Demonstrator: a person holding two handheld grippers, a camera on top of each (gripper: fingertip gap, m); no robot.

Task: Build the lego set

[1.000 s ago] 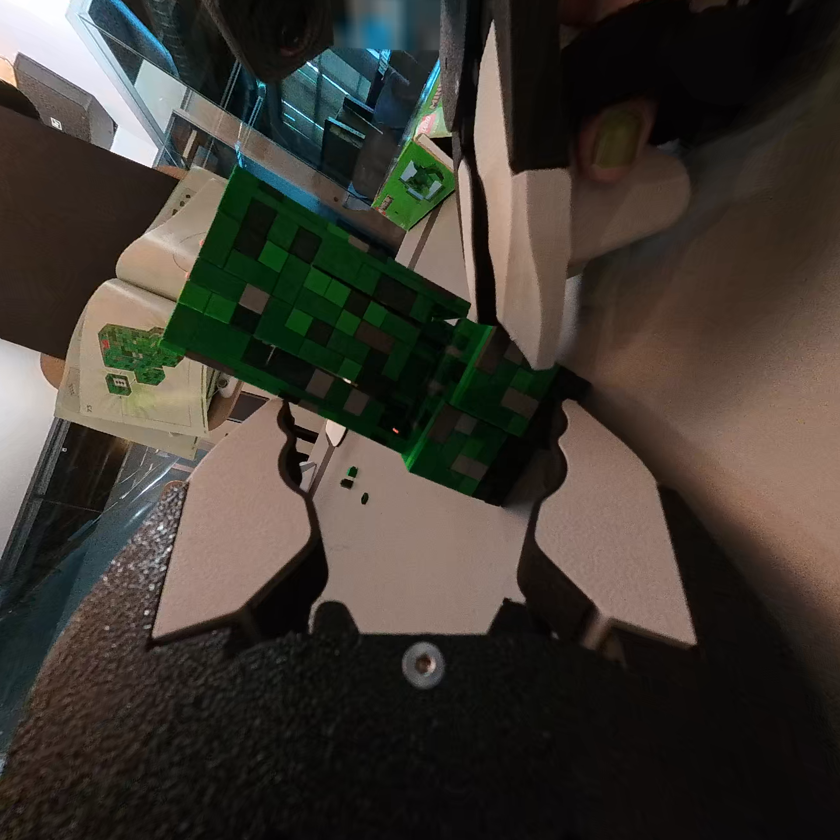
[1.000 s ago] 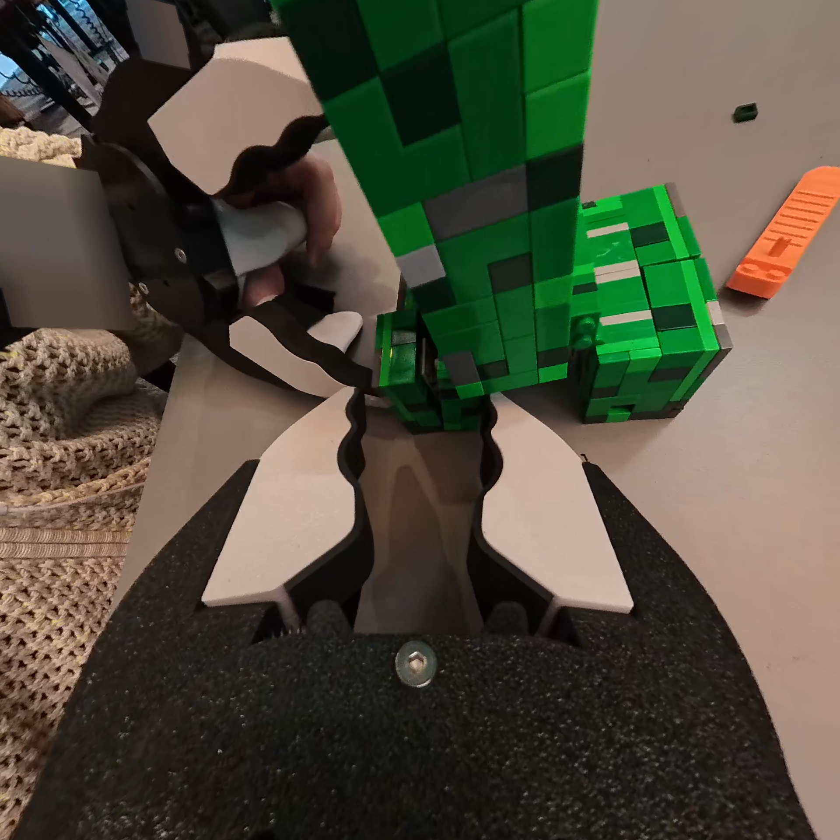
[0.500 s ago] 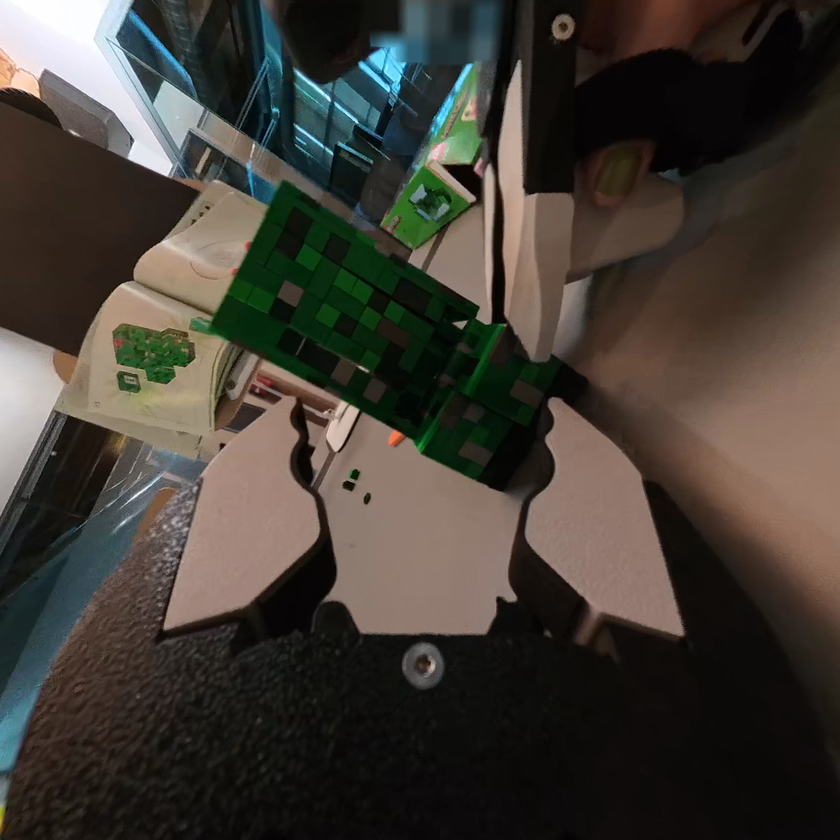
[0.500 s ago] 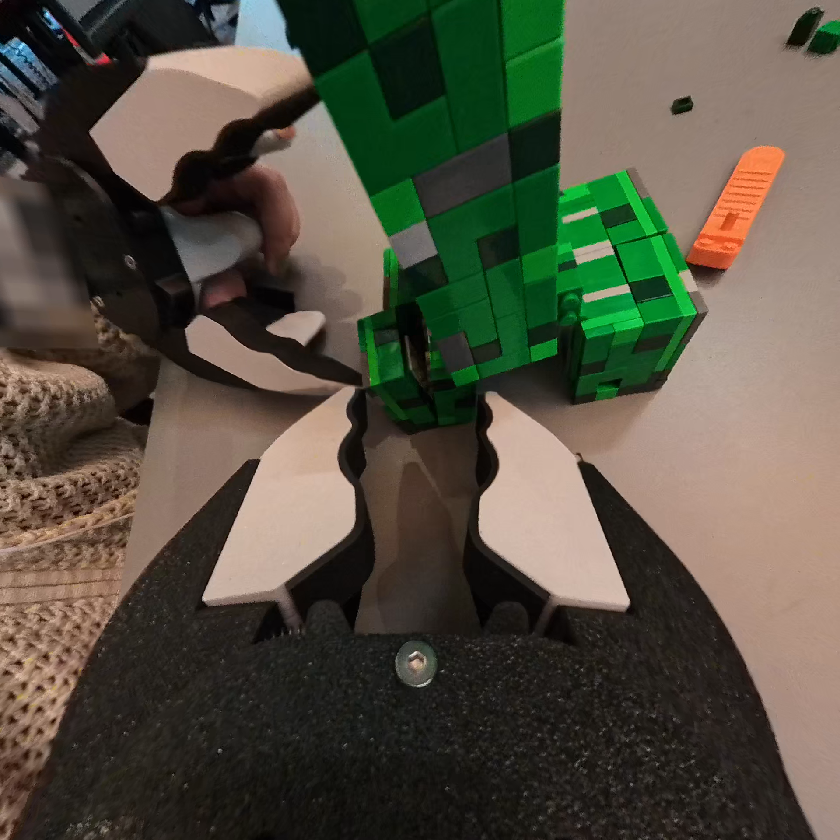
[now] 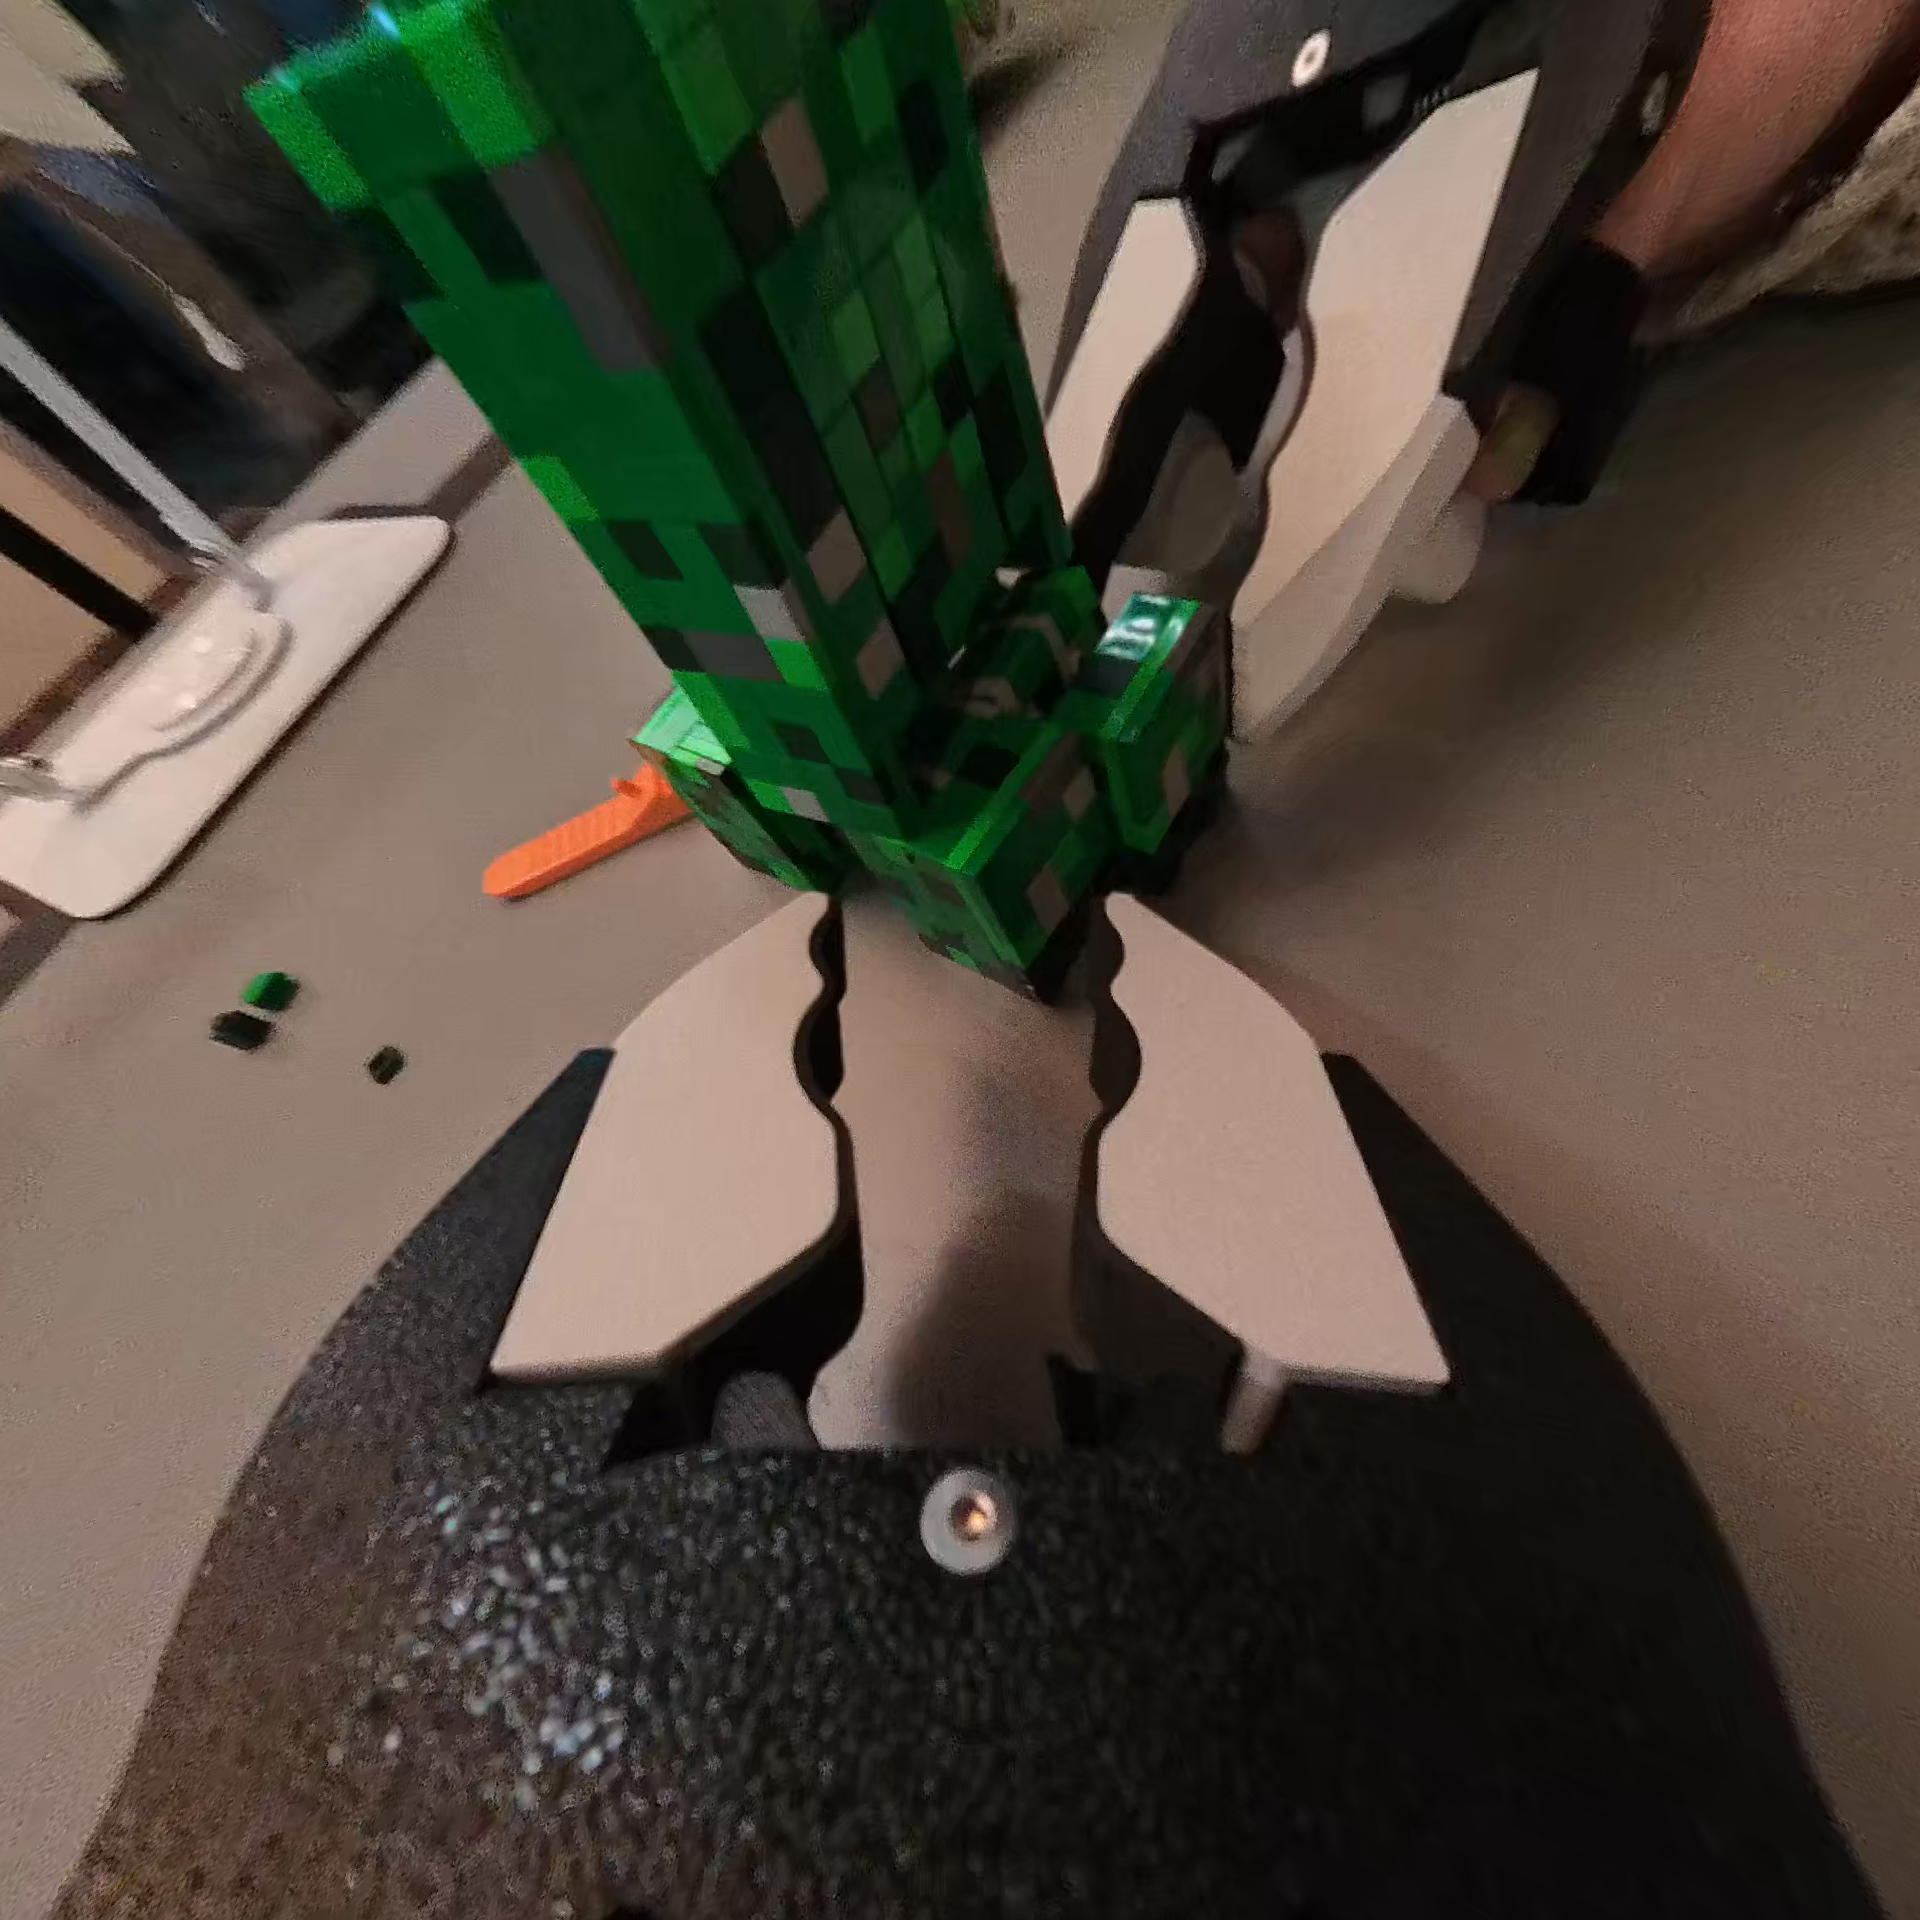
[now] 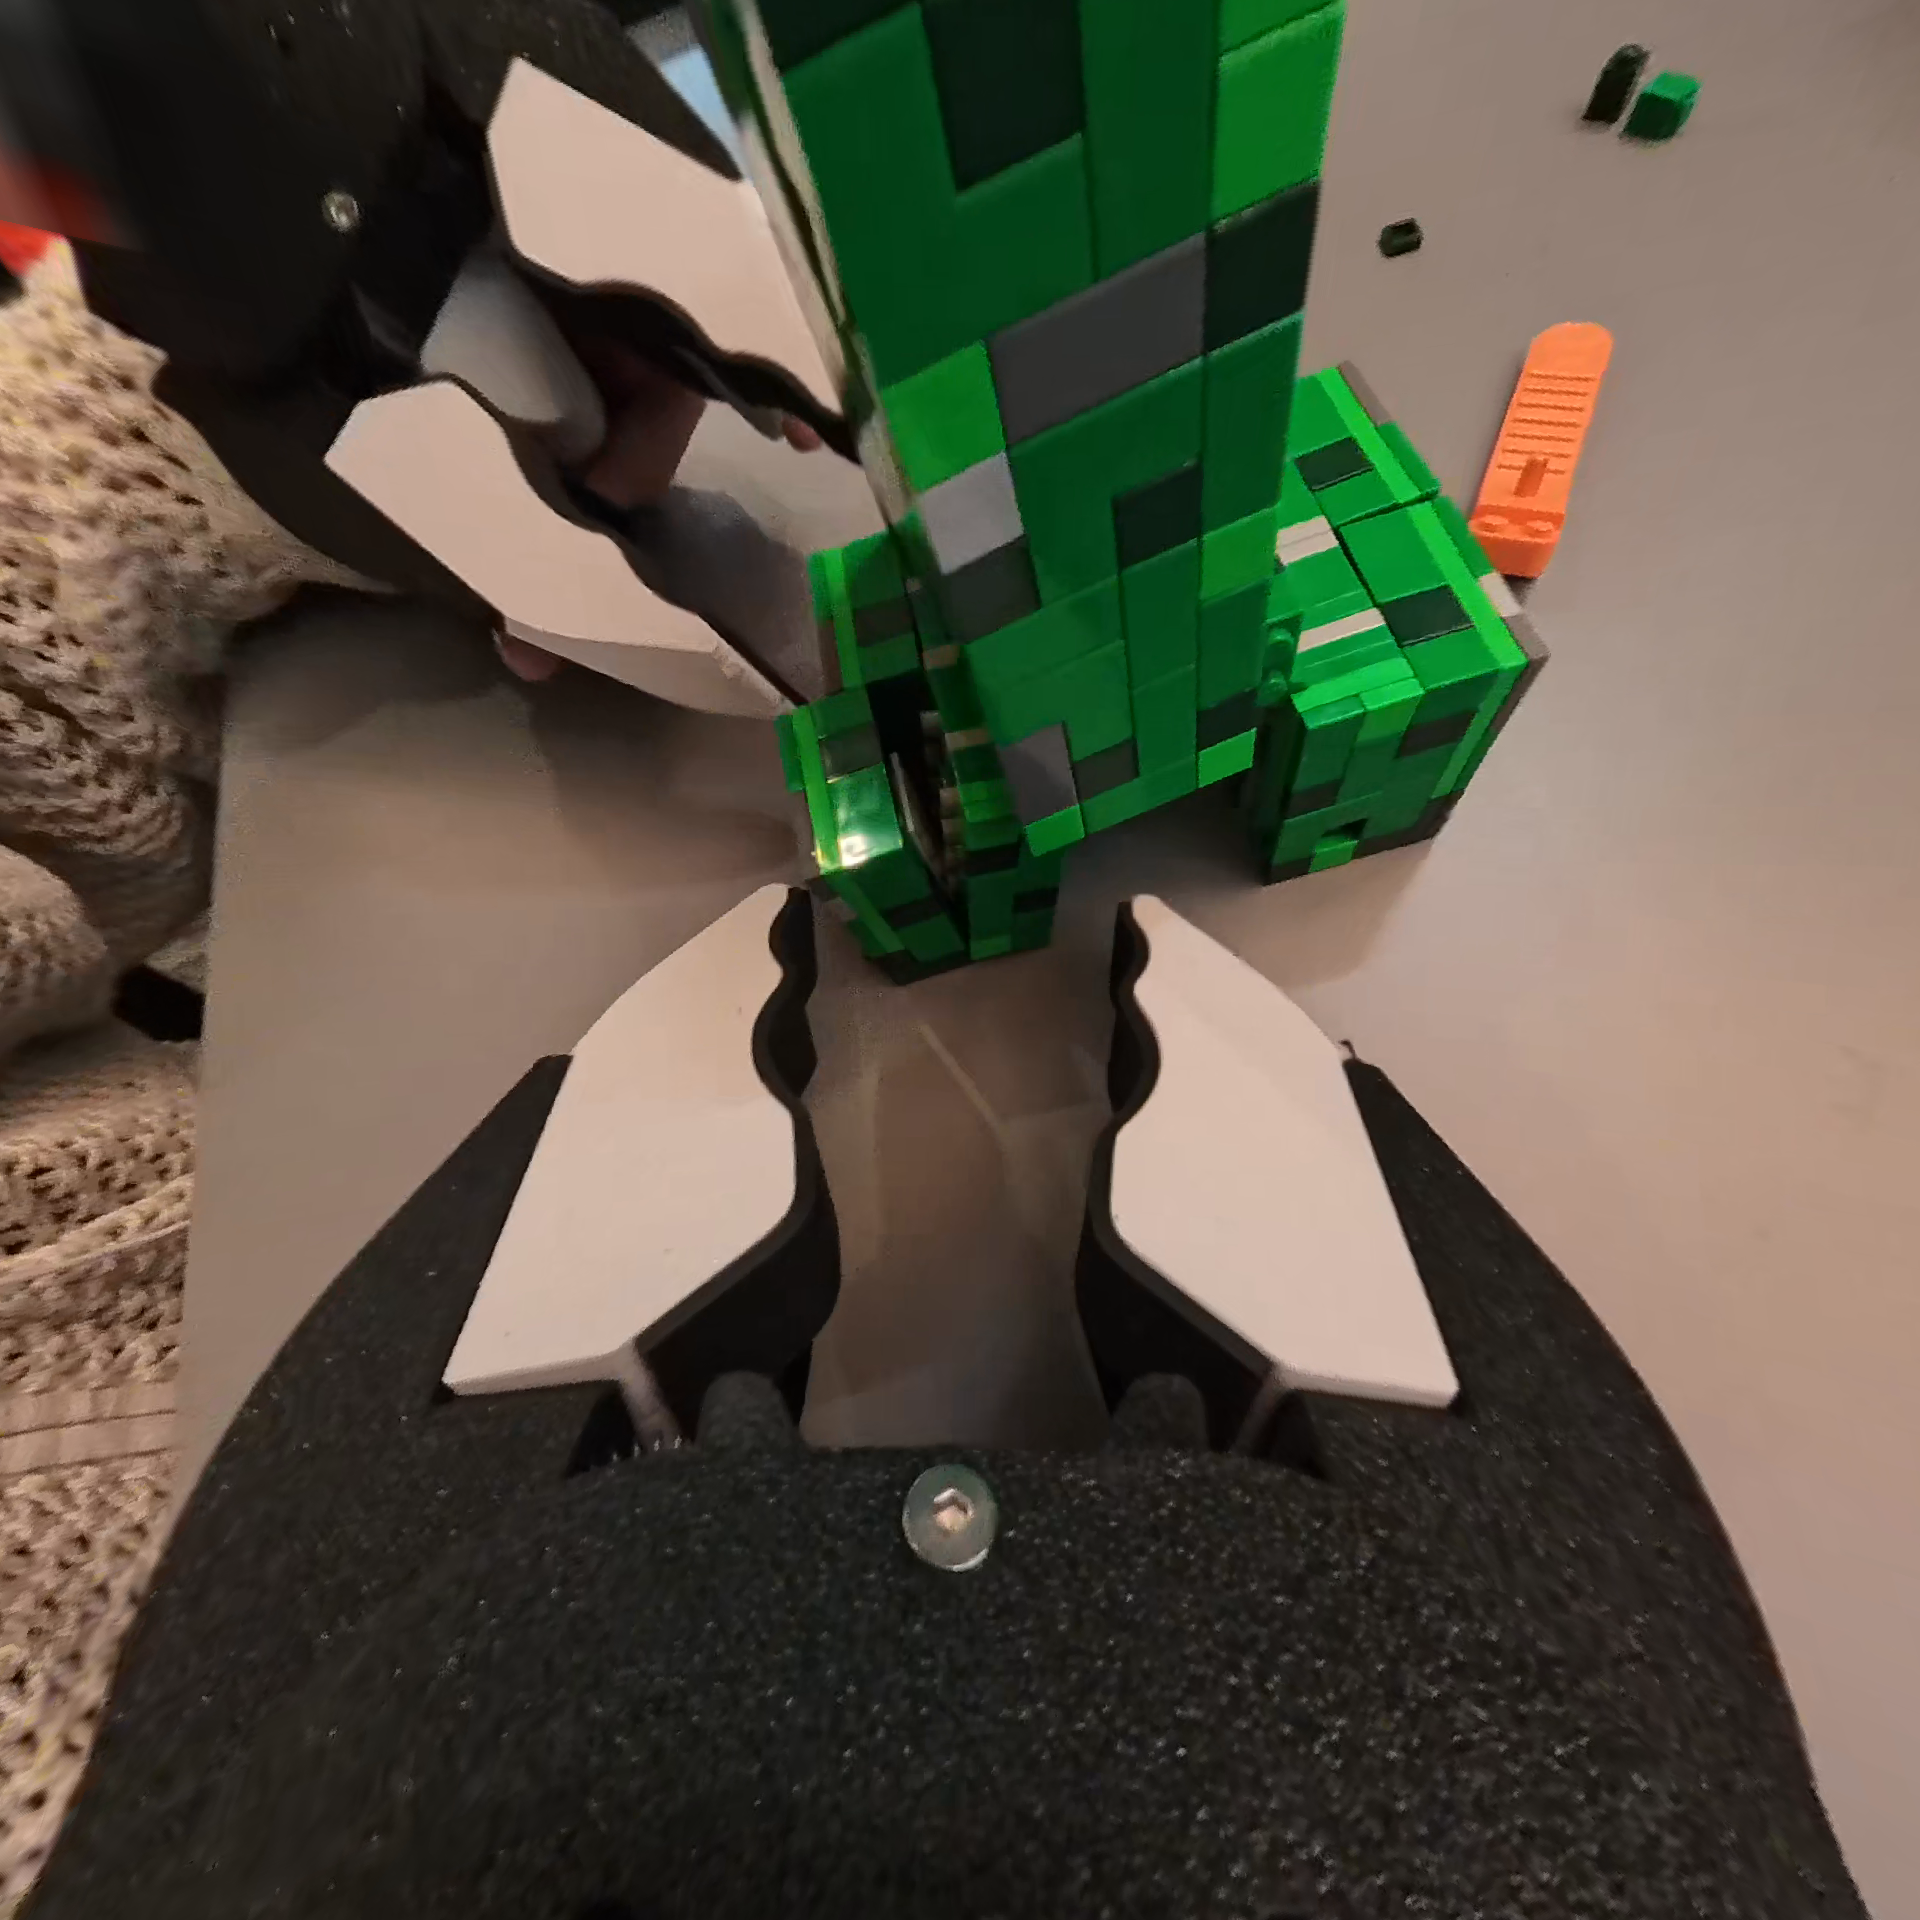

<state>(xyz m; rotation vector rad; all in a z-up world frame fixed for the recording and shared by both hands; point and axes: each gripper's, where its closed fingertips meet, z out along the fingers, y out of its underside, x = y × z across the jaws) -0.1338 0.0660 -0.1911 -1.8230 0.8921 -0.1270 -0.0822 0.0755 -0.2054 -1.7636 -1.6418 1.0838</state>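
A tall green, grey and black lego model (image 5: 727, 416) stands upright on the grey table (image 5: 1558, 935). My left gripper (image 5: 971, 909) has closed in on one of its feet (image 5: 977, 883), with both tips against the foot's sides. In the right wrist view the model (image 6: 1091, 468) rises in front of my right gripper (image 6: 956, 904). That gripper is open, its tips apart on either side of the near foot (image 6: 935, 894) without touching it. The left gripper's fingers (image 6: 540, 540) reach in from the left. A right gripper finger (image 5: 1340, 416) shows behind the model.
An orange brick separator (image 5: 582, 842) lies beside the model, also in the right wrist view (image 6: 1538, 457). A blocky green foot section (image 6: 1392, 665) sits at the model's right. Small loose green pieces (image 5: 260, 1003) lie on the table. A white stand base (image 5: 208, 686) is at the left. A knitted sleeve (image 6: 83, 623) is at the table edge.
My left gripper has swung from a tilted pose to level and narrowed from wide open onto a foot. My right gripper's jaws have widened and drawn off the near foot.
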